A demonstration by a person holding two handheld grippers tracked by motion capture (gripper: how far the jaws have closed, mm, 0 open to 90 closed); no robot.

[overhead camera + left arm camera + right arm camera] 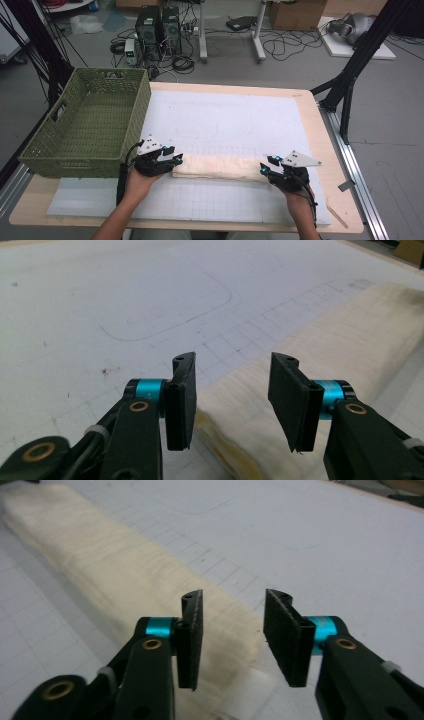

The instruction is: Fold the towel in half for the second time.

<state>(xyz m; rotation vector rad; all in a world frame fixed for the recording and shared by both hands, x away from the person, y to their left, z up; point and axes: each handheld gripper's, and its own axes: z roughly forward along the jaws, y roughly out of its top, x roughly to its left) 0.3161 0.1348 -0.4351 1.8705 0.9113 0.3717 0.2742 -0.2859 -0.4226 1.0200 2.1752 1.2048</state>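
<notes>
A cream cloth (220, 167), folded into a long narrow strip, lies across the white grid mat (225, 120) near the front of the table. My left gripper (176, 161) is at the strip's left end, open, its jaws straddling that end (235, 410) with nothing pinched. My right gripper (263, 169) is at the strip's right end, also open, and the cloth's end (230, 645) sits between and below its jaws. In the right gripper view the cloth (100, 565) runs away to the upper left.
A green woven basket (85, 125) stands at the table's left, hanging slightly over the edge, close to my left hand. The wooden table rim (325, 150) shows beyond the mat on the right. Cables, computer towers and stands are on the floor behind.
</notes>
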